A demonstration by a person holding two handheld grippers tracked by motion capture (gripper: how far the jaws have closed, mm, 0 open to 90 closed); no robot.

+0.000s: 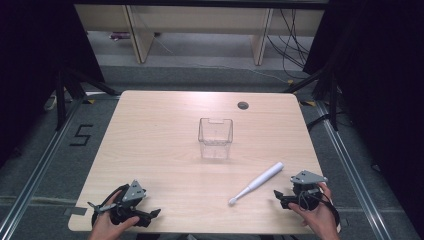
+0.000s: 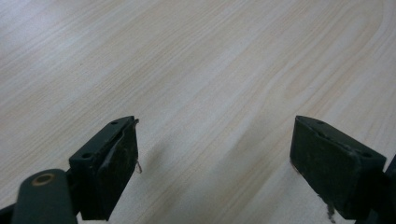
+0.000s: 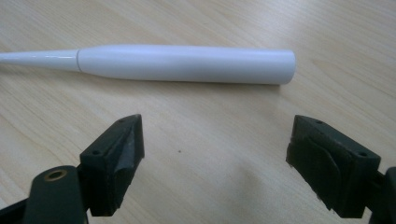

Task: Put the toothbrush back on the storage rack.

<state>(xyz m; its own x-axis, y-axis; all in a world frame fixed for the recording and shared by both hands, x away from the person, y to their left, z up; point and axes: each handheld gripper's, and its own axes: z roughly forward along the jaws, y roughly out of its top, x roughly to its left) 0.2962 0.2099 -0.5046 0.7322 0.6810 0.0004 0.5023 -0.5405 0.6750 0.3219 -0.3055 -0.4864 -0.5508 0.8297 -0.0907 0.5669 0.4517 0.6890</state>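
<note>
A white electric toothbrush (image 1: 256, 183) lies flat on the wooden table (image 1: 165, 125), slanting from lower left to upper right. A clear plastic cup (image 1: 215, 137) stands upright at the table's middle. My right gripper (image 1: 278, 196) rests low at the front right, just right of the toothbrush and apart from it; in the right gripper view its jaws stand wide open (image 3: 215, 158) with the toothbrush handle (image 3: 187, 64) lying crosswise a little beyond them. My left gripper (image 1: 155, 214) sits at the front left, open over bare wood (image 2: 215, 158).
A dark round cable hole (image 1: 243, 105) sits near the table's far edge. Behind the table are pale cabinet legs (image 1: 141, 35) and loose cables (image 1: 292, 45) on the floor. Black stands (image 1: 65, 87) flank both sides.
</note>
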